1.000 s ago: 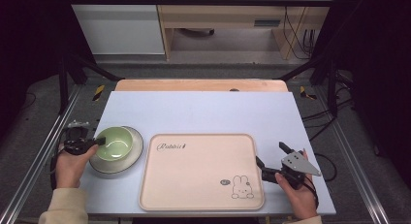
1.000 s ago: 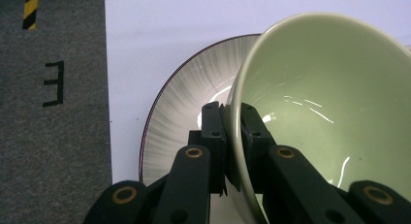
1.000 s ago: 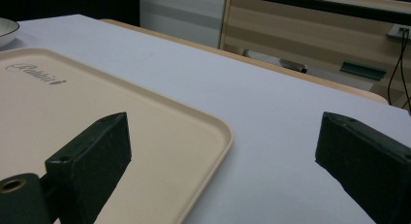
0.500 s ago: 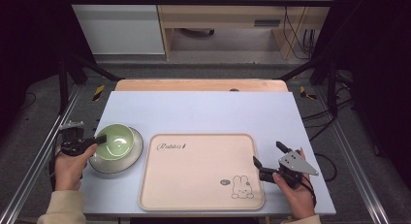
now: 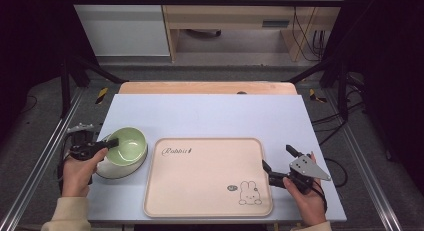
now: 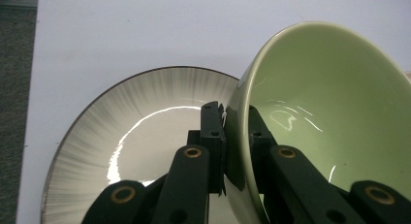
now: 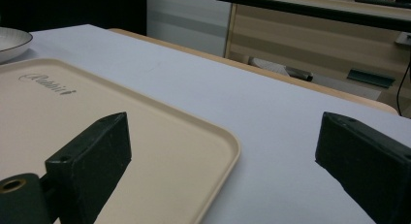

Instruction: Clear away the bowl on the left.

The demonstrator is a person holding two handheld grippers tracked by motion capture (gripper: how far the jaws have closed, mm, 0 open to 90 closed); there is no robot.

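- Bowl count: one pale green glazed ceramic bowl (image 5: 126,146), tilted, at the left of the white table (image 5: 215,116); in the left gripper view the bowl (image 6: 329,117) leans over the plate's right part.
- One grey-white glossy plate with a dark rim and radial streaks (image 5: 107,168) lies under the bowl, flat on the table; the plate (image 6: 135,132) is also clear in the left gripper view.
- One beige rectangular plastic tray with a rabbit drawing and the word "Rabbit" (image 5: 207,176) lies just right of the plate, with nothing on it.
- Two tongs: the left tongs (image 5: 111,142) are clamped on the bowl's near rim, one jaw inside, one outside.
- The right tongs (image 5: 280,158) are spread wide at the tray's right edge, one jaw over the tray (image 7: 145,146), the other over bare table, gripping nothing.
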